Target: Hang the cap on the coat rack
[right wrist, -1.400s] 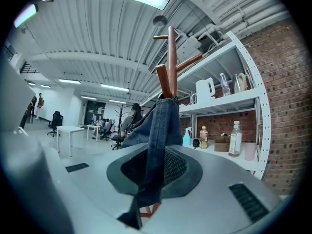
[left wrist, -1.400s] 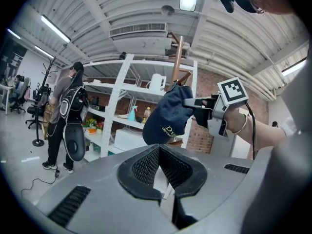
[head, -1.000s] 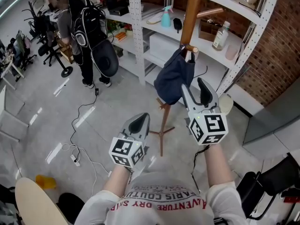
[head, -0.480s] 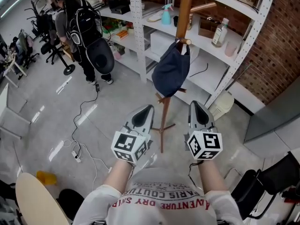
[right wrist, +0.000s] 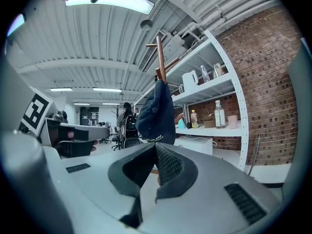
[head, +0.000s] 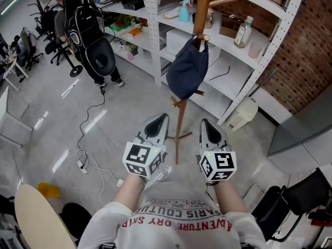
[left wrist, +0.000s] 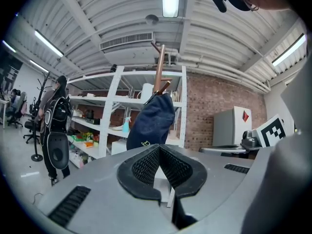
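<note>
A dark navy cap (head: 188, 69) hangs from a peg of the wooden coat rack (head: 201, 7), whose pole runs down to crossed feet on the floor. Both grippers are held low in front of the person, apart from the cap. My left gripper (head: 163, 118) is shut with nothing in it, left of the pole. On the pole's other side my right gripper (head: 205, 123) is shut and empty too. In the left gripper view the cap (left wrist: 153, 121) hangs beyond the closed jaws. The right gripper view shows the cap (right wrist: 157, 113) the same way.
White metal shelving (head: 151, 30) with bottles and a spray bottle (head: 184, 15) stands behind the rack against a brick wall. A person with a black backpack (head: 85, 30) stands at the upper left. Cables (head: 85, 165) lie on the floor. A white bin (head: 241, 115) sits right.
My right gripper drew back and down from the cap and its jaws closed empty. The left gripper shifted slightly. The cap stays hanging on the peg.
</note>
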A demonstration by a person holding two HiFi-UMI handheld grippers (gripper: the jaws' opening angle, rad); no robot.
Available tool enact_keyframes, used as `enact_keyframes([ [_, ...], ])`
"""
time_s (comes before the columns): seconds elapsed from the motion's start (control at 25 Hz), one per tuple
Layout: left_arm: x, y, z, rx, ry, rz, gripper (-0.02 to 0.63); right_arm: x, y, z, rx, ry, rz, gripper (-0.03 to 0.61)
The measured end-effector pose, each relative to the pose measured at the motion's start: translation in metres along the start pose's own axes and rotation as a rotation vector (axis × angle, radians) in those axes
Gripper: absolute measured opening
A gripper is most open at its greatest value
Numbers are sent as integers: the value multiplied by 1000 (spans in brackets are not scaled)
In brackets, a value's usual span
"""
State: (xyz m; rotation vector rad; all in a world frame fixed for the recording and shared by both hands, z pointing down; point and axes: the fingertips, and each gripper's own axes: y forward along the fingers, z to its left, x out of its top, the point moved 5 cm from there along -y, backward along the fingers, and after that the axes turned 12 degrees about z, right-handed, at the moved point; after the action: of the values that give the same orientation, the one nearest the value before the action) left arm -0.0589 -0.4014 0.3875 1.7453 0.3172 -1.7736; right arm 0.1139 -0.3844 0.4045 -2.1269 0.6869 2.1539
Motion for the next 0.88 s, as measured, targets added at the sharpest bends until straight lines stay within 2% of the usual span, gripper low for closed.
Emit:
enact_keyframes([
  [0.32,0,-5,-6,9,13,-1,5,6,-5,5,31,-24,-7,14],
  [0.88,-6,-12,-3,28,-12,10,5,5,-9,11,29,-41,-6,14],
])
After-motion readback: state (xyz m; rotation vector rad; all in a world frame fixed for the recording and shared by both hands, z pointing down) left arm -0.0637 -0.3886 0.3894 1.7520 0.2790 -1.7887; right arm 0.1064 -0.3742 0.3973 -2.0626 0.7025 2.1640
